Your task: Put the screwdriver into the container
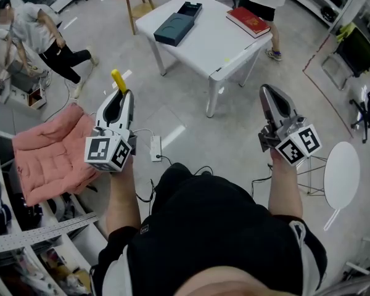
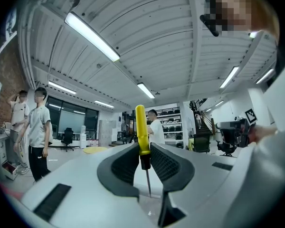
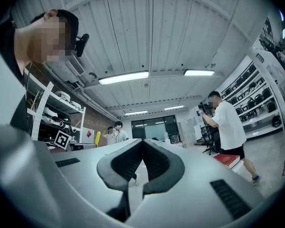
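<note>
One yellow-handled screwdriver [image 2: 140,127] is pinched between the left gripper's [image 1: 123,100] jaws. Its long axis runs along them, handle past the tips. The right gripper [image 3: 142,144] is pressed together, empty. One dark blue box container [image 1: 176,28] lies along the white table's [image 1: 216,42] far left edge.

Yellow pops, the rest is mostly grey and white

The screwdriver [image 2: 140,122] has a bright yellow handle, a black collar and a bare silver shaft. The left gripper [image 2: 143,146] and right gripper [image 3: 143,141] are both pale grey with dark grey ribbed pads [image 2: 121,167], and each carries black-and-white square markers [image 1: 106,153]. At the far side the table [image 1: 203,48] is white, the container [image 1: 176,28] is dark slate blue and the book [image 1: 250,21] is red. On the left there's a pink quilted cushion [image 1: 52,153]. The floor [image 1: 191,128] is light grey, and the person's shirt [image 1: 216,227] is black.
</note>
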Demonstrator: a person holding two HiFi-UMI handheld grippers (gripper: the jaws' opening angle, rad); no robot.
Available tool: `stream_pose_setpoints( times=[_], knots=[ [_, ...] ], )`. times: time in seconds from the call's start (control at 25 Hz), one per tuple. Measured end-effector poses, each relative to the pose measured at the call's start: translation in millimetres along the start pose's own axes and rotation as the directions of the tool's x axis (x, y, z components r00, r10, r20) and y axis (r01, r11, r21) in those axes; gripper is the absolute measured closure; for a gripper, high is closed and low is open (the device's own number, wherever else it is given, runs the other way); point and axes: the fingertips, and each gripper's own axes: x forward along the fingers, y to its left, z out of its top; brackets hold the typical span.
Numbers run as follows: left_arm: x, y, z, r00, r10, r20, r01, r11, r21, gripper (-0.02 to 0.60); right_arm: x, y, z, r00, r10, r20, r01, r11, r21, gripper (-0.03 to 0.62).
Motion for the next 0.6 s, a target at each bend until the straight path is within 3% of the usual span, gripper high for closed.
stream_pose_setpoints(
  times=[0.6],
  knots=[
    [-7,1,-1,0.999,0.039,-0.004,-0.039,0.999,0.010,0.499,11,-6,2,0.999,0.048,0.002,-0.048,0.999,0.014,0.565]
  ],
)
